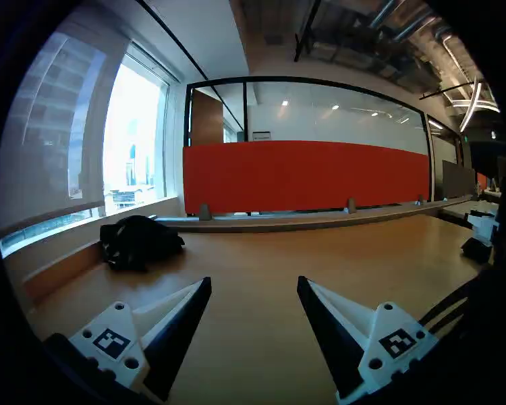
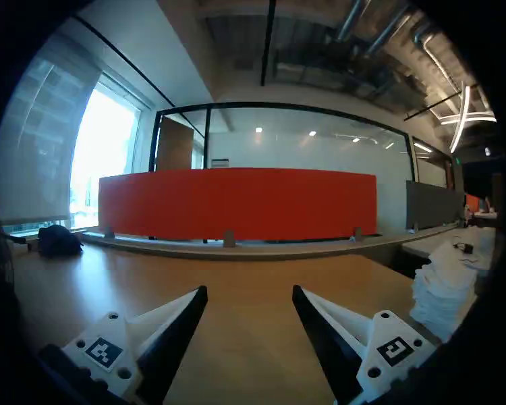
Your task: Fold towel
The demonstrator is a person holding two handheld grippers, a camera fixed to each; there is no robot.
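Poised over smooth tan wooden surface (image 1: 287, 250) with left claw (image 1: 254, 279) and right claw (image 2: 250, 287) both spread apart, empty; soft white stacked towels (image 2: 445, 287) far right; rumpled black bag (image 1: 137, 241) opposite

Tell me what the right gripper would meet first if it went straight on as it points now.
Nothing near: the right gripper, open, points over the wooden table. The first thing in line seems to be the orange partition at the far edge, though depth is unclear.
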